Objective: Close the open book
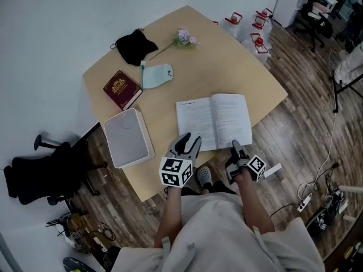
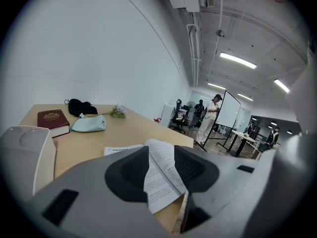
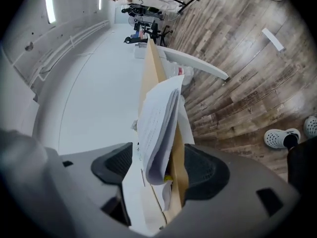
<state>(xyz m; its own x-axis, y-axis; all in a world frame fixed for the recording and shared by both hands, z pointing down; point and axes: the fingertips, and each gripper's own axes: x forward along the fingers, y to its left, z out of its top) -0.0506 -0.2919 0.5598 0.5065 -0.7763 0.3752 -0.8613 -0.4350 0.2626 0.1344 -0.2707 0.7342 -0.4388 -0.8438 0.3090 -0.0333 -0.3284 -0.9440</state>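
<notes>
The open book lies flat with its white pages up, near the front edge of the wooden table. My left gripper hovers at the book's lower left corner. Its jaws are open, and the book shows through the gap beyond them. My right gripper is rolled on its side at the table's front edge, by the book's lower right corner. In the right gripper view its open jaws straddle the book's right-hand pages and the table edge, with no pad visibly pressing.
A white box stands left of the book. Behind it are a closed red book, a pale blue pouch, a black cloth and a flower sprig. A black chair sits left; bottles and cables lie on the floor.
</notes>
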